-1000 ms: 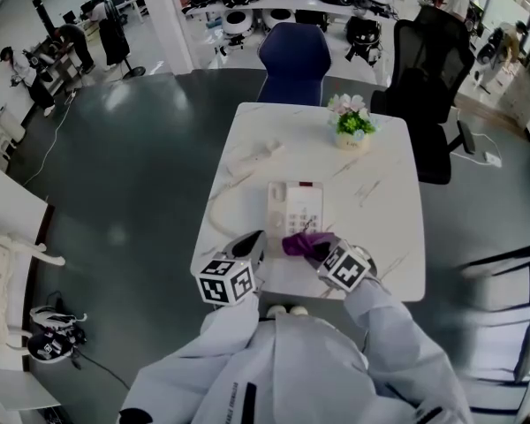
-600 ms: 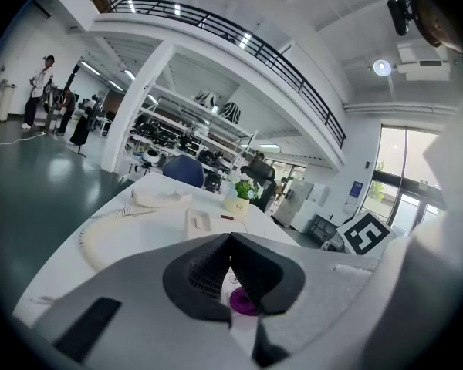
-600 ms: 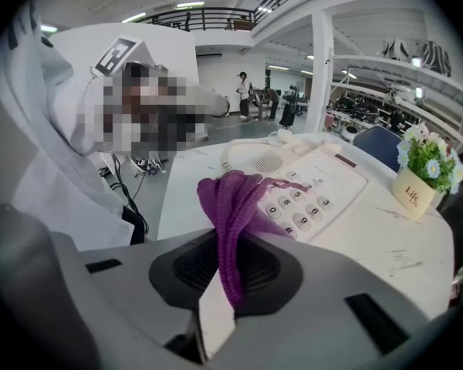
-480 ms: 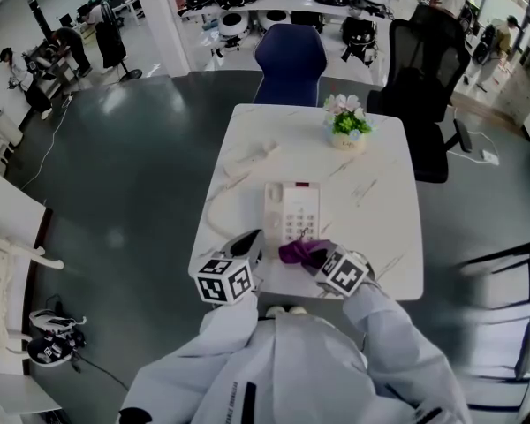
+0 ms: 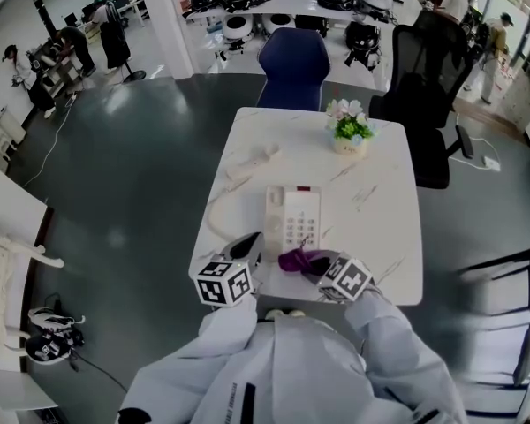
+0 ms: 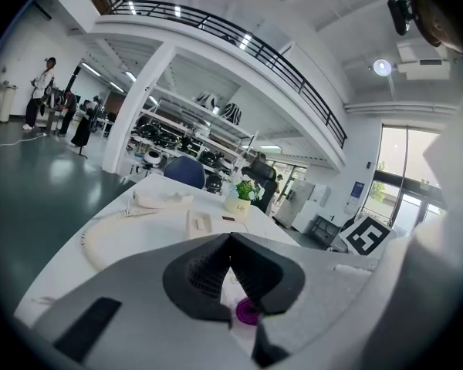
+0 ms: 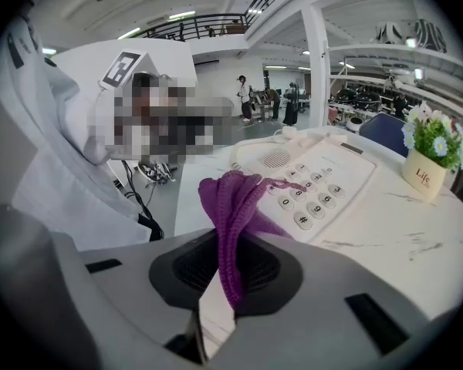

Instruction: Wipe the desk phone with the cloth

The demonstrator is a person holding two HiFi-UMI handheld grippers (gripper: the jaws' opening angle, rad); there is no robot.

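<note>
A white desk phone (image 5: 293, 217) lies in the middle of the white table (image 5: 380, 237), its handset (image 5: 256, 155) off the base at the far left on a coiled cord. My right gripper (image 5: 307, 261) is shut on a purple cloth (image 5: 293, 259) at the phone's near edge. In the right gripper view the cloth (image 7: 233, 203) sticks up from between the jaws just short of the keypad (image 7: 312, 195). My left gripper (image 5: 253, 244) hovers left of the cloth, jaws shut with nothing in them. The left gripper view looks past the left gripper (image 6: 230, 245) to the phone (image 6: 201, 223).
A small flower pot (image 5: 350, 131) stands at the table's far right. A blue chair (image 5: 291, 64) and a black office chair (image 5: 428, 78) stand behind the table. The cord (image 5: 214, 210) loops along the left side. People stand in the far background.
My right gripper has drawn the cloth back from the keypad toward the phone's near edge. The left gripper has barely shifted.
</note>
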